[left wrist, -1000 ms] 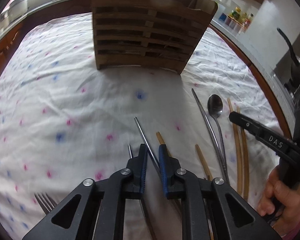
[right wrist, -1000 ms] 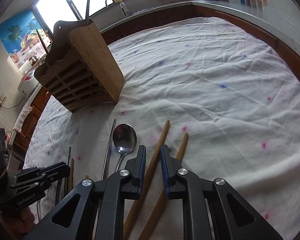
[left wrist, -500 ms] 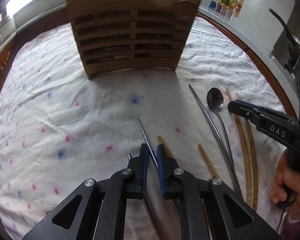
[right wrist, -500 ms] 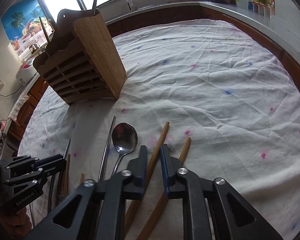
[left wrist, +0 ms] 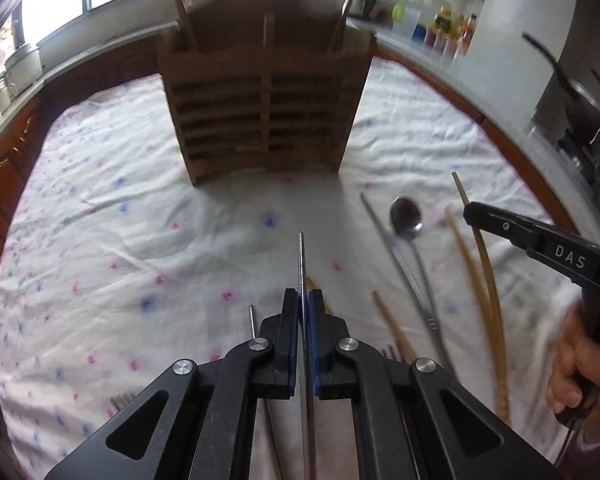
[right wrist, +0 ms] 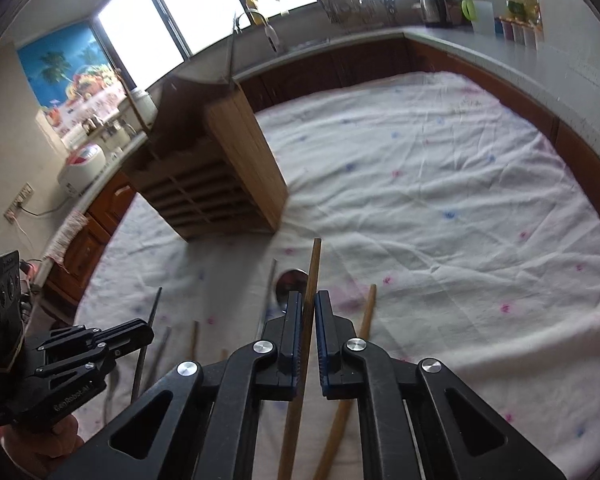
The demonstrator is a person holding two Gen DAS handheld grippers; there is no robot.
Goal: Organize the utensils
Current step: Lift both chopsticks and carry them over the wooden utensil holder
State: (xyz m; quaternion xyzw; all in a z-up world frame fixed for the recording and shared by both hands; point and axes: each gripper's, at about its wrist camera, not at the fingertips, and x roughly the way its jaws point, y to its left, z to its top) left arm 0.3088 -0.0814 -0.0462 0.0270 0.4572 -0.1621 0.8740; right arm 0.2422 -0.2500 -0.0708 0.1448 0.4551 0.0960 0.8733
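A metal chopstick (left wrist: 301, 264) is clamped in the left tongs (left wrist: 303, 300), its tip poking out toward 12 o'clock. The right tongs (right wrist: 308, 304) are clamped on a wooden chopstick (right wrist: 313, 272). Both pairs of jaws have just been closing on these. A second wooden chopstick (right wrist: 366, 316) lies at 3 o'clock of it on the tabletop (right wrist: 440, 200). A spoon (left wrist: 406, 216) lies nearby; the wooden rack (left wrist: 264, 112) stands at 12 o'clock.

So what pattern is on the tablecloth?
White tablecloth with small pink and blue flower prints, clearest in the right wrist view.
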